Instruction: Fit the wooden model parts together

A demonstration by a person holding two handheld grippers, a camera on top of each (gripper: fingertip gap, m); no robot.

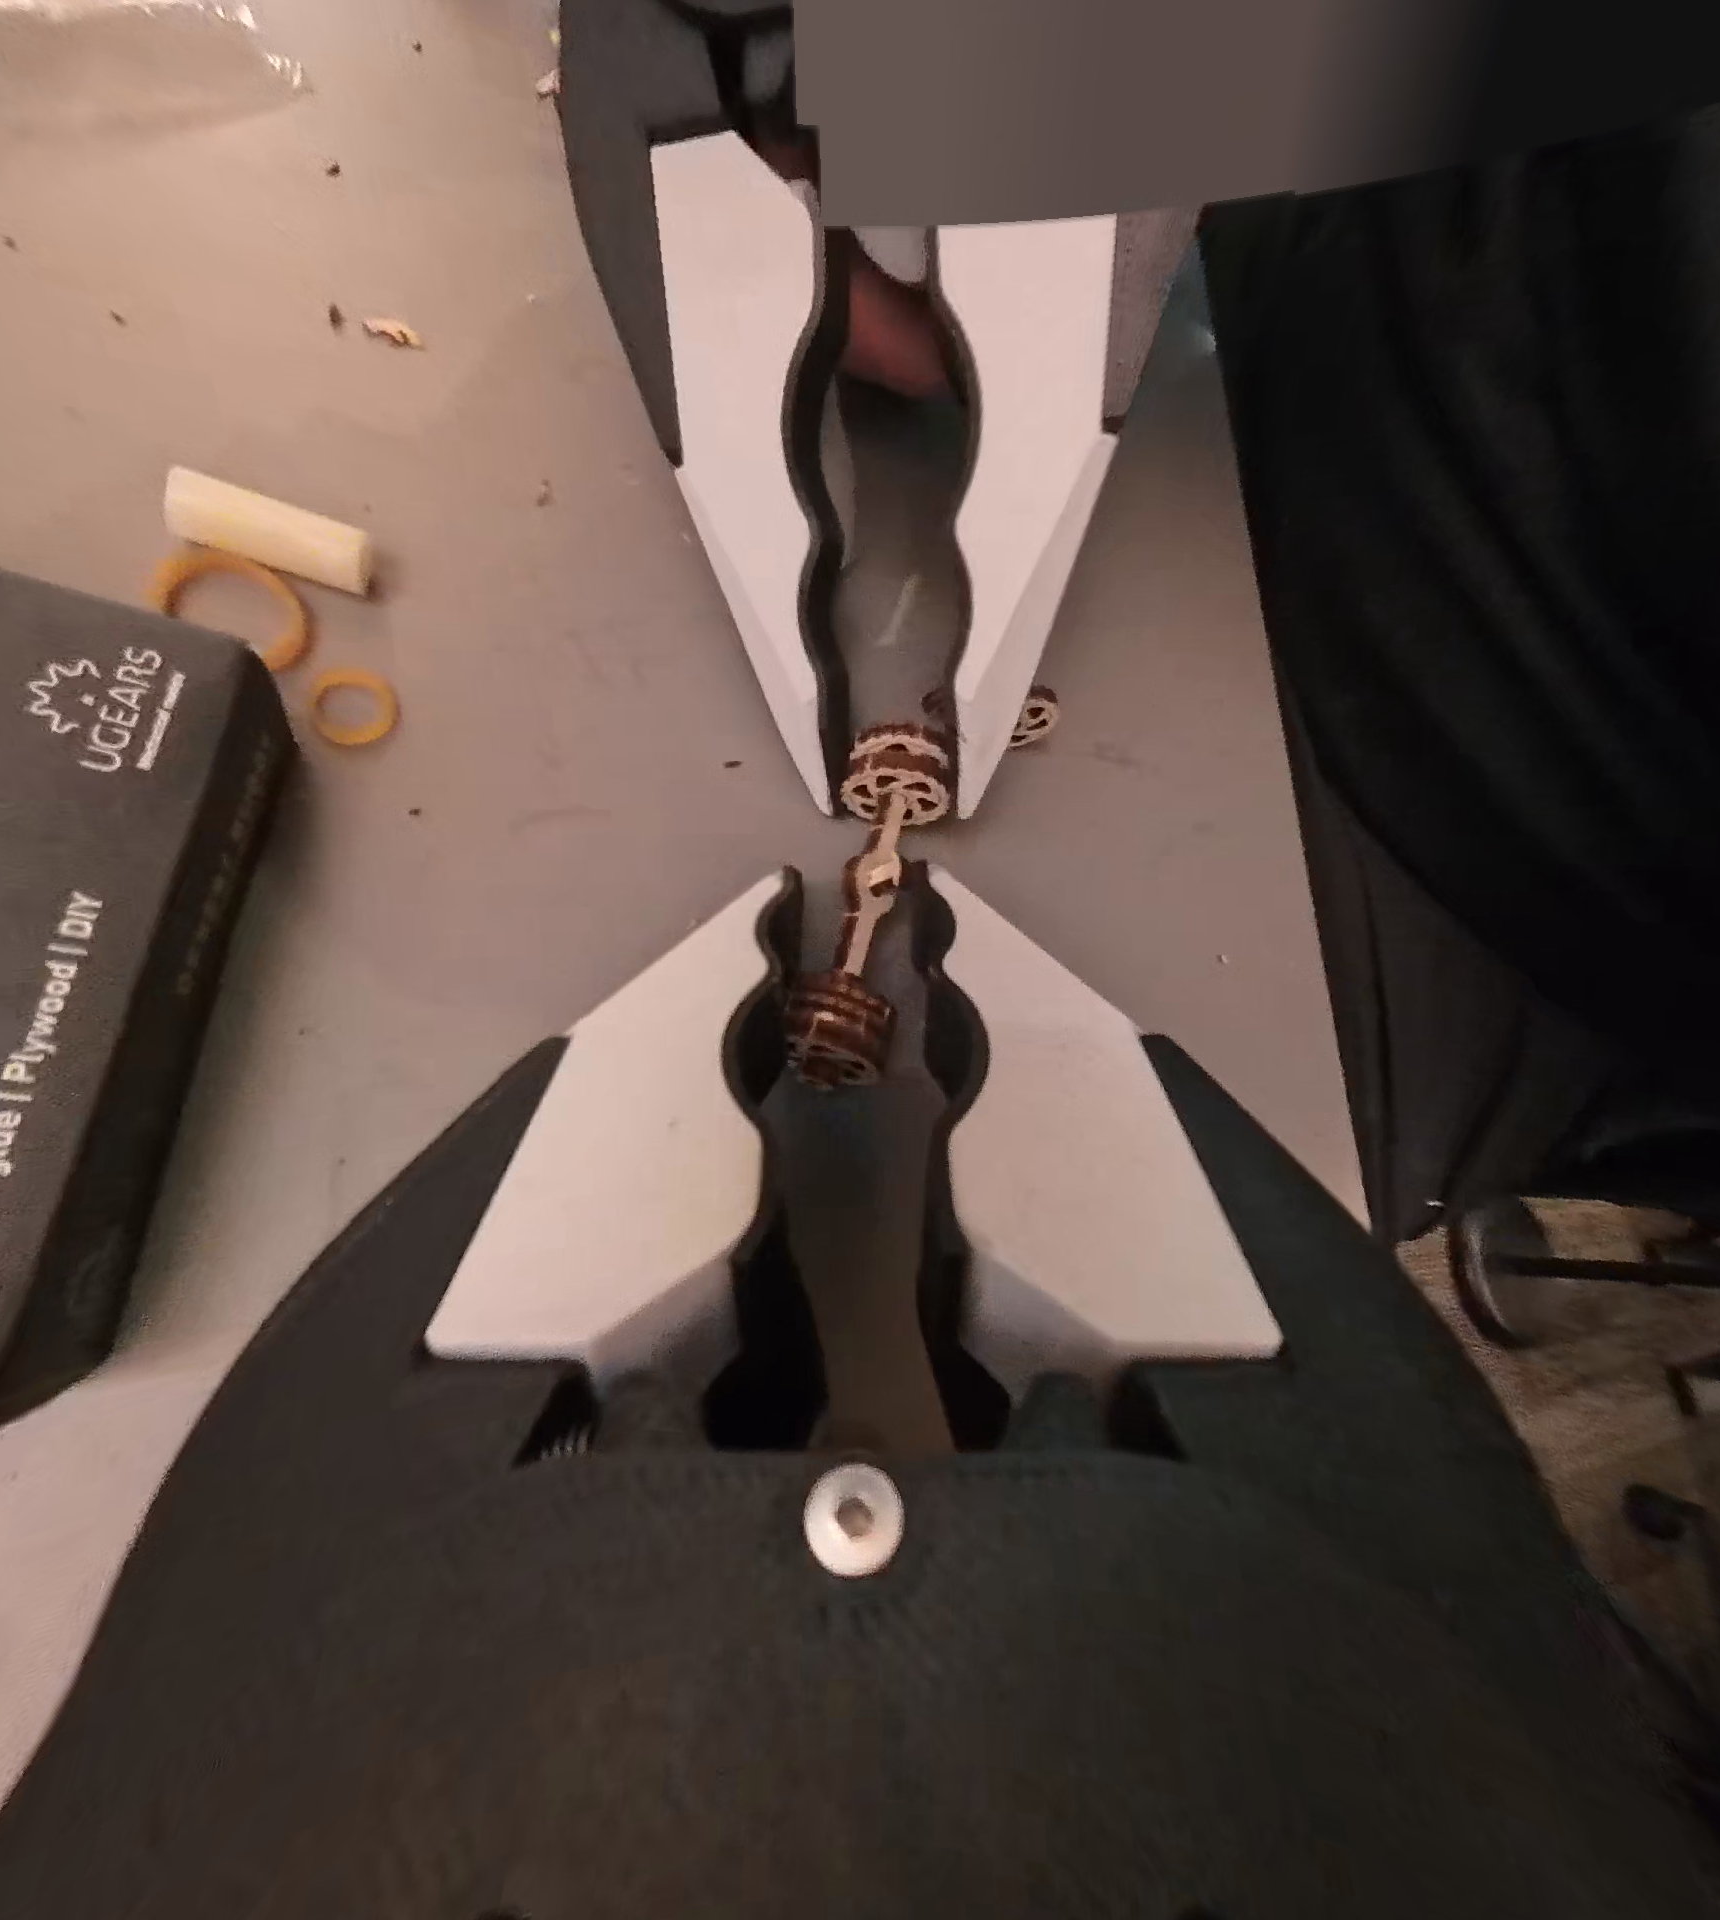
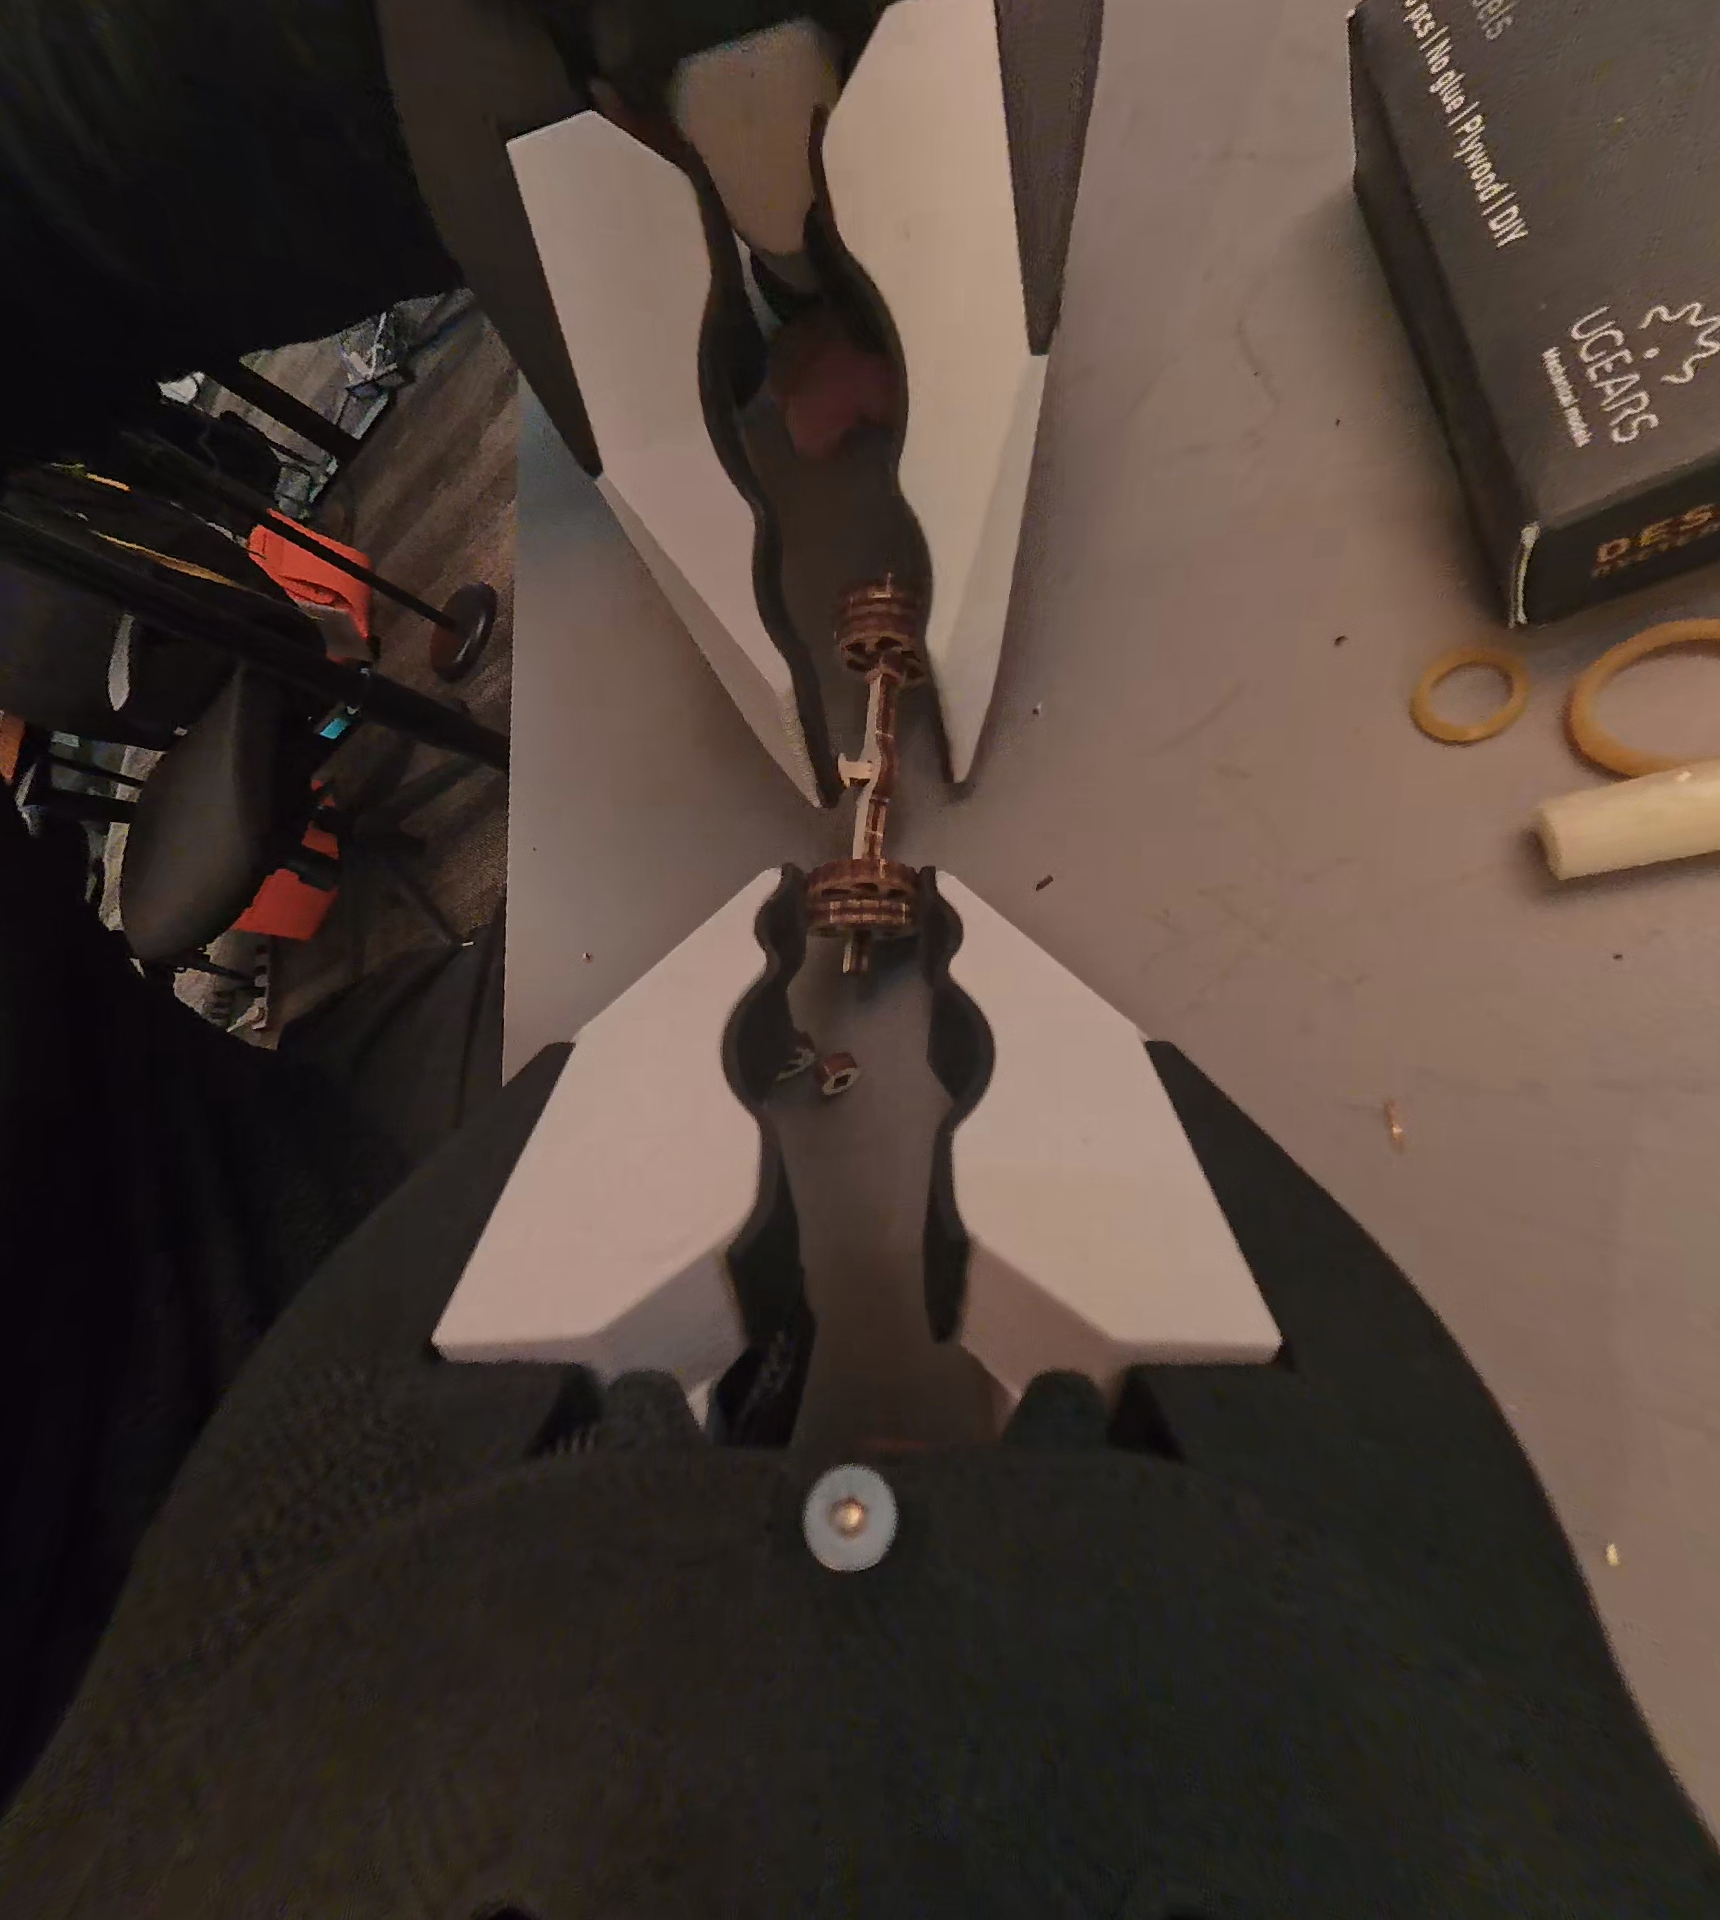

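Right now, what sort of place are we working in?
Probably a hobby or workshop table, not a factory line: a grey tabletop with wood scraps, a dark model-kit box, loose rubber bands, and chair legs on the floor past the edge.

The surface (image 1: 544,665) is plain grey, flecked with small dark and tan crumbs. The box (image 1: 56,997) is black with white lettering, and gold on one end. Two rubber bands (image 2: 1682,694) are dull yellow-tan; the short tube (image 1: 269,530) is cream. The wooden wheels (image 1: 895,777) are pale with dark brown burnt edges, banded in stripes. Both grippers are black with white fingers (image 1: 627,1164) and wavy black pads.
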